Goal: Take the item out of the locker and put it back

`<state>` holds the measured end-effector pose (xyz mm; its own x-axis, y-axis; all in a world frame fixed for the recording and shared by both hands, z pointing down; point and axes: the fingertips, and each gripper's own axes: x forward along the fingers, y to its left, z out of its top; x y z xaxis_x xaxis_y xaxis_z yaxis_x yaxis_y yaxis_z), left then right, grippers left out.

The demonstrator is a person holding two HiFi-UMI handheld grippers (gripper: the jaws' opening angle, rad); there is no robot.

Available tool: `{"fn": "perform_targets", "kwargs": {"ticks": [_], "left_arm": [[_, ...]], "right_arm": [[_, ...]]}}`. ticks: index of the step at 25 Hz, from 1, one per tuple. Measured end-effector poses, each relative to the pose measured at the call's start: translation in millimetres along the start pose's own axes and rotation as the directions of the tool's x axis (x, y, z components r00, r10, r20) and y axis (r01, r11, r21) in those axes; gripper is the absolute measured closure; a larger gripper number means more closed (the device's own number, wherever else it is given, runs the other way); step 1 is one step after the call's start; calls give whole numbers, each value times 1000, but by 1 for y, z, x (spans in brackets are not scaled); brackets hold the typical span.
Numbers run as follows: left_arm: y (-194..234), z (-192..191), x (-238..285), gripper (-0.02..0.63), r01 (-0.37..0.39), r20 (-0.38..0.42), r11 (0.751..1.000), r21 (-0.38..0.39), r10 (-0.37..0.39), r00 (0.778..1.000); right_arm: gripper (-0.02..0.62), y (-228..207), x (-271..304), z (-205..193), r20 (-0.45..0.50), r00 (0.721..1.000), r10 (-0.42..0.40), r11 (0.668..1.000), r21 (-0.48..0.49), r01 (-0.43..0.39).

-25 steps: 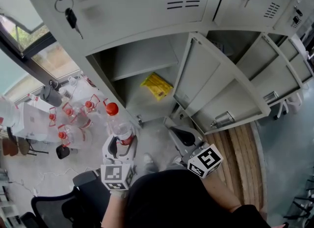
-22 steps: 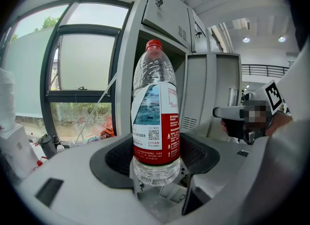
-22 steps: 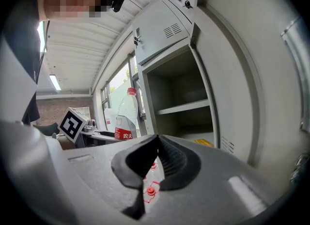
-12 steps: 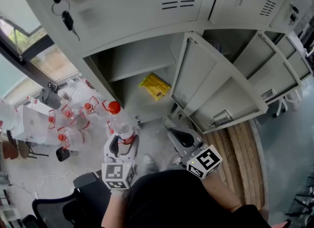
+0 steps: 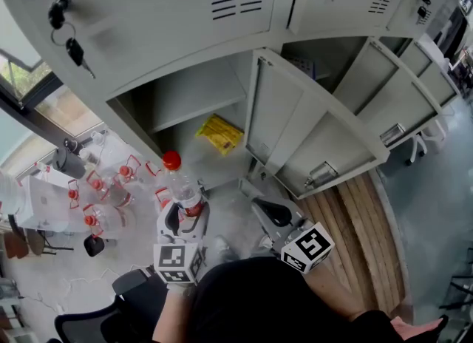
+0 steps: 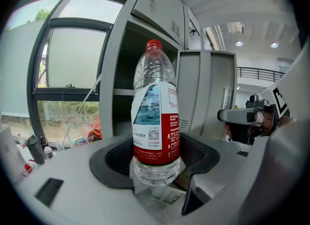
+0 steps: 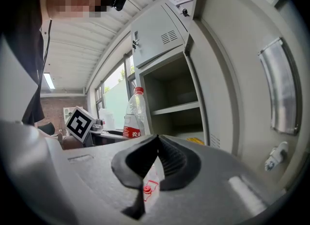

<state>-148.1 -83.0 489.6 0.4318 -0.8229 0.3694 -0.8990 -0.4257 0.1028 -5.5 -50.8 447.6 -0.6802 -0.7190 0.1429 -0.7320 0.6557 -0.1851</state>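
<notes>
At far left, beneath the window (image 5: 55, 116), a cluster of spare bottles (image 5: 103, 186) with red caps waits well away from the lockers. A bunch of keys (image 5: 72, 47) hangs from the shut door above.

The left hand-held gripper (image 5: 180, 217) is clamped around the lower body of a clear water bottle (image 5: 177, 185) with a red cap. Its padded jaws press the red band of the label on both sides, as the left gripper view shows (image 6: 155, 158). The bottle (image 6: 155, 105) is carried upright, cap up, probably so that it can be stood straight on a flat surface without being turned. It sits outside the locker, in front of and below the open locker compartment (image 5: 159, 112), touching no surface.

Inside that compartment the shelf (image 5: 194, 105) is bare, and a yellow packet (image 5: 219, 133) lies on the floor below it towards the right. That leaves room on the left, which appears to be where the bottle belongs. Whether the bottle is on its way out or on its way back cannot be read from this moment alone.

The locker door (image 5: 292, 123) is swung wide, its handle (image 5: 320, 177) facing down, keeping the opening clear for the reach.

On the right, the right hand-held gripper (image 5: 272, 212) is clenched on nothing, its jaws (image 7: 151, 163) meeting, and hangs near the door's edge, apparently ready to swing it shut.
</notes>
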Motion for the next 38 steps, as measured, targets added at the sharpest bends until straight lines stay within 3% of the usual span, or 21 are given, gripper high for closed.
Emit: {"fn": "perform_targets", "kwargs": {"ticks": [13,23,38], "left_arm": [[-15,17,45,308,109,19,994,26,-109,994],[-12,53,80,308,125,46,991,49,-127,991],[-5,111,112,308,125,95,990,61,-131,987]], "right_arm": [[598,-22,-33,-4,7,992,-126,992,13,126],[598,-40,-50,-3,23,977,-214,976,34,213],[598,-44,-48,3,39,969,-243,970,30,242]]}}
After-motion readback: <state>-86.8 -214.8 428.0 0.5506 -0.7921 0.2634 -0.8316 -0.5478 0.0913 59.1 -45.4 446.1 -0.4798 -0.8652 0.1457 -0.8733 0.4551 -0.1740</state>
